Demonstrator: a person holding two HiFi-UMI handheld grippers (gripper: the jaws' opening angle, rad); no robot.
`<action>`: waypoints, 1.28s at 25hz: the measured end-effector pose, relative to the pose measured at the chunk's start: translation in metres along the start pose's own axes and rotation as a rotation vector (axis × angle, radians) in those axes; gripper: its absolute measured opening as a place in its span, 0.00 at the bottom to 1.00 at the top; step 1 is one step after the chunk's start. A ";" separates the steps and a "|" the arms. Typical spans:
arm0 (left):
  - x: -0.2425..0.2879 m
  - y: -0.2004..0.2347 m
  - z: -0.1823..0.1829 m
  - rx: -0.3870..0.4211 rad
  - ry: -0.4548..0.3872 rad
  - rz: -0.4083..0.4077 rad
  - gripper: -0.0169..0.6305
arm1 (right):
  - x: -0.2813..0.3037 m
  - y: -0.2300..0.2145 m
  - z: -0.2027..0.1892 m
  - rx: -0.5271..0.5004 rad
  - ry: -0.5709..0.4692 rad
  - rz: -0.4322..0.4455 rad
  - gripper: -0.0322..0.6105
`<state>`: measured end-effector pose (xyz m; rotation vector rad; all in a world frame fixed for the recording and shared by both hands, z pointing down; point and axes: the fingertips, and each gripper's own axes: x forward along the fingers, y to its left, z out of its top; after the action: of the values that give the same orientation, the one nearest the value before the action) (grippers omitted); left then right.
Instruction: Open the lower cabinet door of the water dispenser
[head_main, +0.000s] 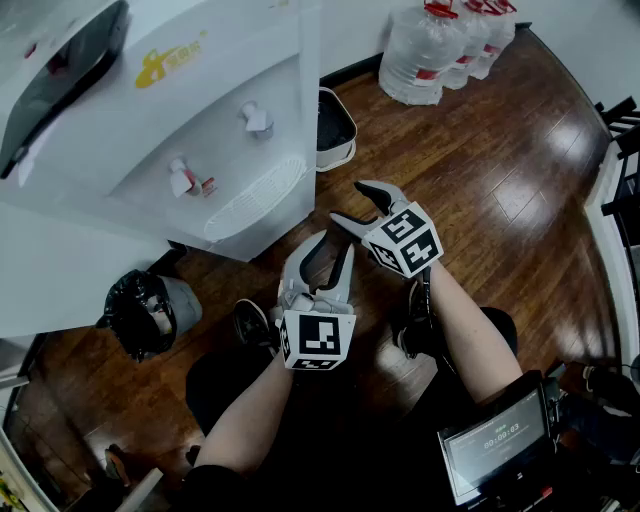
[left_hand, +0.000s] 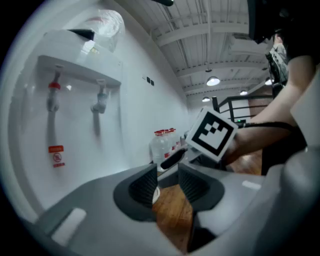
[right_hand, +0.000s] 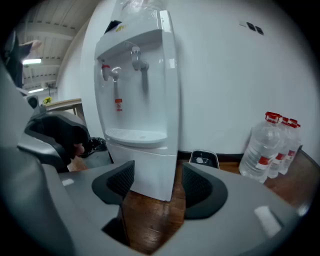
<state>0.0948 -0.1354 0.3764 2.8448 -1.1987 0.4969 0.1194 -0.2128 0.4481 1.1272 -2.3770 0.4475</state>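
The white water dispenser (head_main: 190, 110) stands at the upper left, with two taps and a drip tray (head_main: 255, 195). Its lower cabinet door (right_hand: 145, 172) is closed and faces the right gripper view, below the tray. My left gripper (head_main: 325, 250) hovers over the floor just in front of the dispenser's base, jaws open with nothing between them (left_hand: 167, 182). My right gripper (head_main: 358, 203) is a little further right and ahead, also open and empty (right_hand: 157, 182). It points at the cabinet door from a short distance. Neither gripper touches the dispenser.
Several large water bottles (head_main: 440, 45) stand by the far wall, right of the dispenser. A small white bin (head_main: 335, 125) sits beside the dispenser's base. A black-bagged bin (head_main: 145, 310) is at the left. A screen device (head_main: 495, 440) sits at the lower right on the wooden floor.
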 end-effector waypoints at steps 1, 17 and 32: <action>0.009 -0.002 -0.002 -0.003 0.012 -0.031 0.26 | 0.009 -0.009 -0.004 -0.006 0.011 0.031 0.53; 0.038 0.000 -0.038 0.409 0.165 -0.315 0.21 | 0.136 -0.044 -0.049 -0.215 0.212 0.236 0.61; 0.016 0.004 -0.027 0.208 0.155 -0.262 0.12 | 0.175 -0.020 -0.069 -0.250 0.206 0.329 0.67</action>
<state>0.0949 -0.1455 0.4067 3.0009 -0.7758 0.8520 0.0576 -0.3033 0.6024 0.5539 -2.3573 0.3428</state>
